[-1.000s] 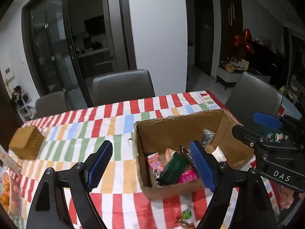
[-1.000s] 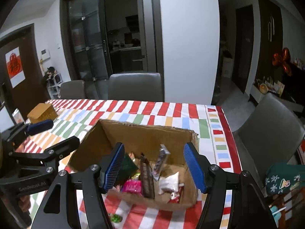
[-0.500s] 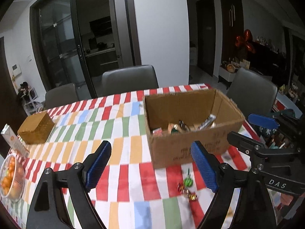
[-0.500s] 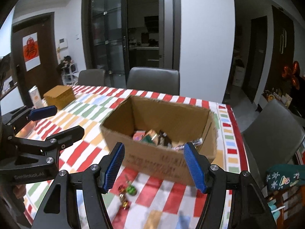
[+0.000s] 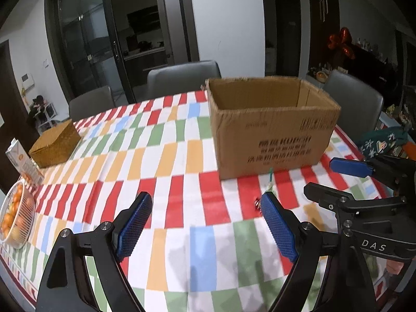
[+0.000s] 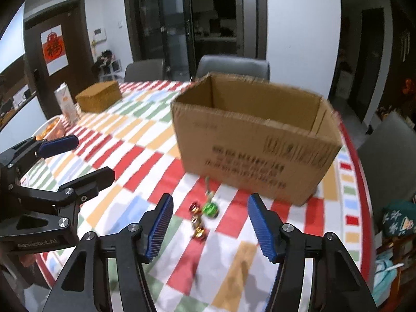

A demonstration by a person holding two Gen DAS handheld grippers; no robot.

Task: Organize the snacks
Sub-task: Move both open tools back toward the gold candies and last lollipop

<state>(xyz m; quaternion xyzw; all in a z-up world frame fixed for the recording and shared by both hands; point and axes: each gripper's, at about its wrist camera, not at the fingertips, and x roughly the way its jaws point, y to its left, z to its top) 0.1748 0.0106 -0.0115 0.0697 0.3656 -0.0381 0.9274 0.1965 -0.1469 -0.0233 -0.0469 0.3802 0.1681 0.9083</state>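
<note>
A brown cardboard box (image 5: 273, 127) (image 6: 254, 140) stands on the striped tablecloth; its contents are hidden from this low angle. In front of it lie loose wrapped candies: a green one (image 6: 211, 209) and a red-gold one (image 6: 197, 223), with the green wrapper tip (image 5: 270, 175) showing in the left wrist view. My right gripper (image 6: 210, 225) hovers above them; its jaws are closing, with the candies lying between and below the pads, untouched. My left gripper (image 5: 205, 228) stands open over bare cloth, nothing between its fingers. Each gripper also shows at the edge of the other's view: the right gripper (image 5: 335, 179) and the left gripper (image 6: 80, 156).
A woven box (image 5: 56, 144) and a juice carton (image 5: 22, 160) stand at the table's left, next to a white bowl of oranges (image 5: 14, 215). Grey chairs (image 5: 182, 74) ring the table. A dark patterned bag (image 6: 397, 221) sits at the right edge.
Both grippers have pulled back from above the box and sunk toward the table's near side. The box's inside is out of sight now. The right gripper's jaws have narrowed.
</note>
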